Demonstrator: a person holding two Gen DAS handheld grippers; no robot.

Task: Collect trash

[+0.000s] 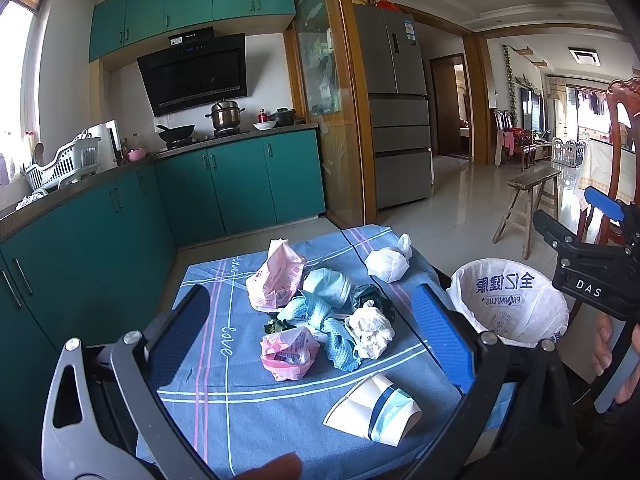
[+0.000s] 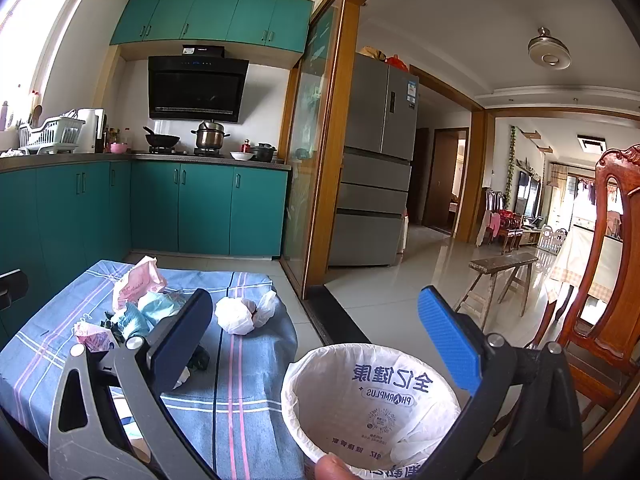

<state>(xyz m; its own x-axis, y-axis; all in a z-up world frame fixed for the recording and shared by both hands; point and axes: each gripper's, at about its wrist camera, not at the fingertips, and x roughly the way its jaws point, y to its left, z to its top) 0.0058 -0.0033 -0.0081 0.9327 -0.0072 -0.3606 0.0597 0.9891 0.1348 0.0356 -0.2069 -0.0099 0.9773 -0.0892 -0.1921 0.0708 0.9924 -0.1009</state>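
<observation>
Left wrist view: the trash lies in a loose heap mid-counter, on a blue plaid cloth (image 1: pixel 224 396) with pink and white stripes. It is soft and crumpled: two pink printed wrappers (image 1: pixel 276 280), a teal rag (image 1: pixel 320 320) twisted across the middle, a pale blue wad (image 1: pixel 330 286), a scrunched white tissue (image 1: pixel 370 330) and dark green scraps (image 1: pixel 370 296). A knotted white plastic bag (image 1: pixel 388 262) sits apart at the far right edge. Nearest, a flattened paper cup (image 1: pixel 374 410) with a blue band lies on its side, separate from the heap.

The left gripper (image 1: pixel 308 340) is spread wide, grasping nothing, its blue pads framing the heap. Just off the counter's right edge stands a round bin lined with a white printed bag (image 2: pixel 368 400). The right gripper (image 2: pixel 316 340) is likewise released, hovering above the bin, with bare tiled floor (image 2: pixel 400 280) beyond.
</observation>
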